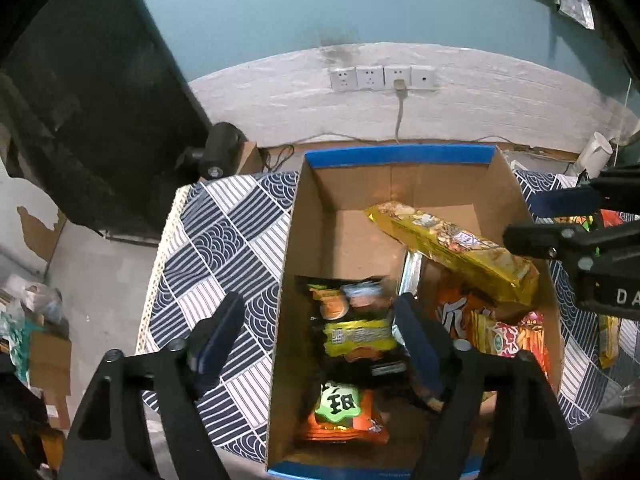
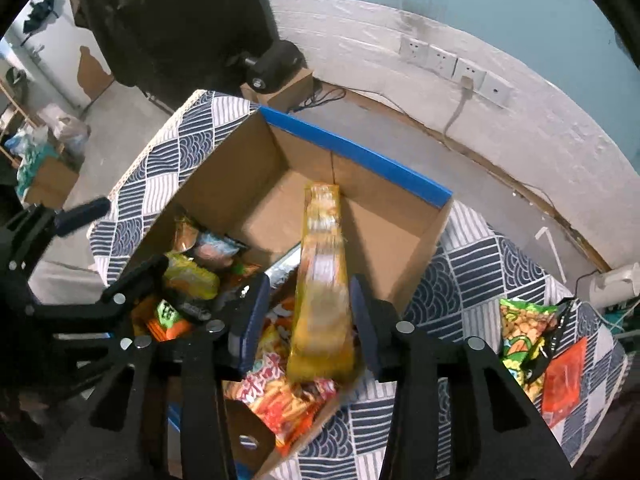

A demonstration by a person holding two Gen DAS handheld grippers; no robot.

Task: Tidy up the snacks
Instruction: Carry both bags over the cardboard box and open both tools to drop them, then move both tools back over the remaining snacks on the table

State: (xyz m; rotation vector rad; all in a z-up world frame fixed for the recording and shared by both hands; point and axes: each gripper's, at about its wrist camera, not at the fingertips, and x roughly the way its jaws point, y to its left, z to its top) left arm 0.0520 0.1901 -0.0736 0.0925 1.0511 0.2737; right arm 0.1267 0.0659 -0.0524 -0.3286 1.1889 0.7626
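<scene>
The long yellow snack pack (image 2: 322, 292) is a slim glossy sleeve printed with pale biscuit pictures; it lies slanted in the cardboard box (image 2: 224, 188), its near end propped on the right-hand pile and its far end dipping toward the bare box floor. The right gripper (image 2: 308, 316) straddles that near end with its jaws parted, and a sliver of gap shows on each side, so the pads do not press it. The left gripper (image 1: 320, 344) hangs wide open over the box's left side, nothing between its fingers. On that side one black-and-yellow bag (image 1: 352, 320) and one orange bag with a green label (image 1: 340, 412) lie in a row; on the right, at least two orange-red packets (image 1: 508, 332). The box, edged in blue, sits on a navy-and-white patterned cloth (image 1: 224, 248). Outside it on the cloth lie one green peanut bag (image 2: 524, 332) and one small red packet (image 2: 564, 380). Four wall sockets (image 1: 382, 77) line the wall behind.
</scene>
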